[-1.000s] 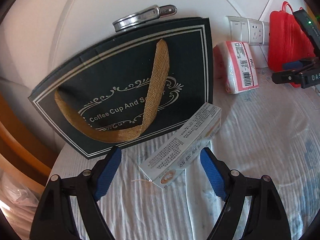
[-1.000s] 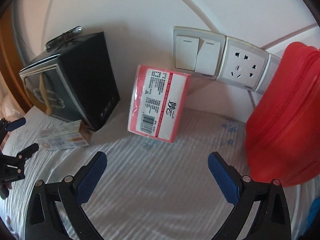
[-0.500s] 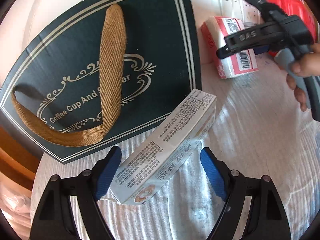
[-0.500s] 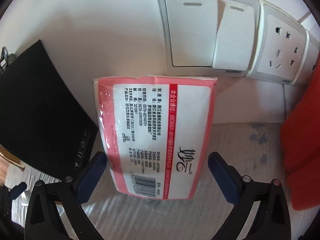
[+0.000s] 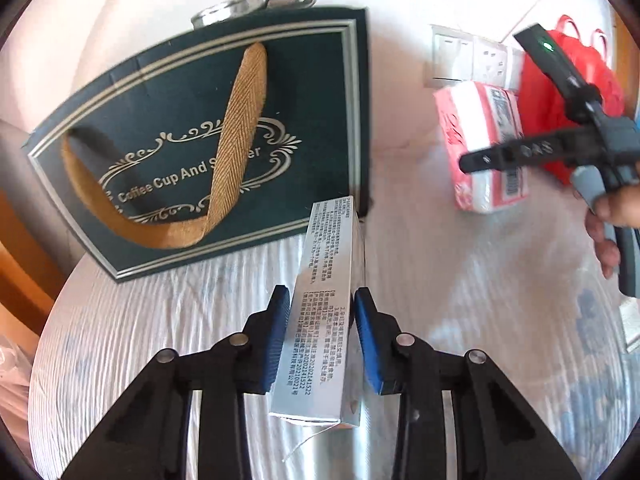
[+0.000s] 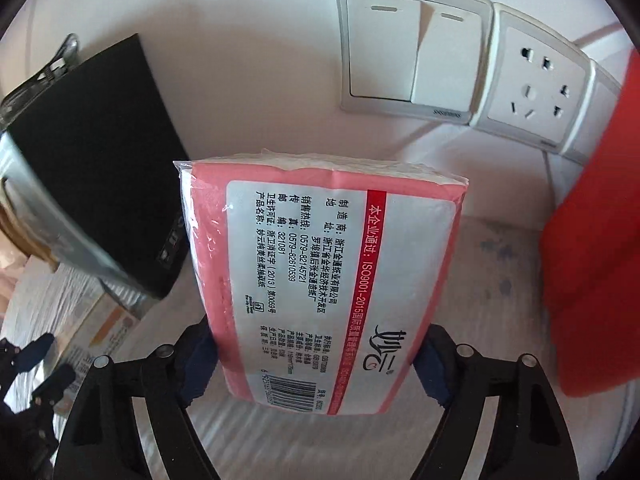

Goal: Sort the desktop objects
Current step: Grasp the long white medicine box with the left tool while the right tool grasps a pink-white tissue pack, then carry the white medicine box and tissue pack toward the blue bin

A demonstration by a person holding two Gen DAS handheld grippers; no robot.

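A long silver box (image 5: 328,280) with small print lies lengthwise between the blue pads of my left gripper (image 5: 322,336). The jaws are closing and both pads press on its sides. Its far end touches the dark green gift bag (image 5: 200,112). A pink tissue pack (image 6: 320,248) stands tilted against the wall, with my right gripper (image 6: 316,364) around its lower end. Those jaws are closing too, and the pads sit against the pack's two sides. The left wrist view shows the same pack (image 5: 476,128) with a black finger (image 5: 500,156) across it.
The table (image 5: 460,300) wears a white ribbed cloth. The green bag has a tan ribbon handle and a metal clip (image 5: 248,4) on top. A red bag (image 6: 592,240) stands right of the pack. A switch and socket panel (image 6: 412,48) is on the wall behind. A hand (image 5: 616,208) holds the right gripper.
The left jaws went from wide apart to tight on the silver box, which turned in line with the fingers. The right gripper moved in on the tissue pack and its jaws narrowed onto it.
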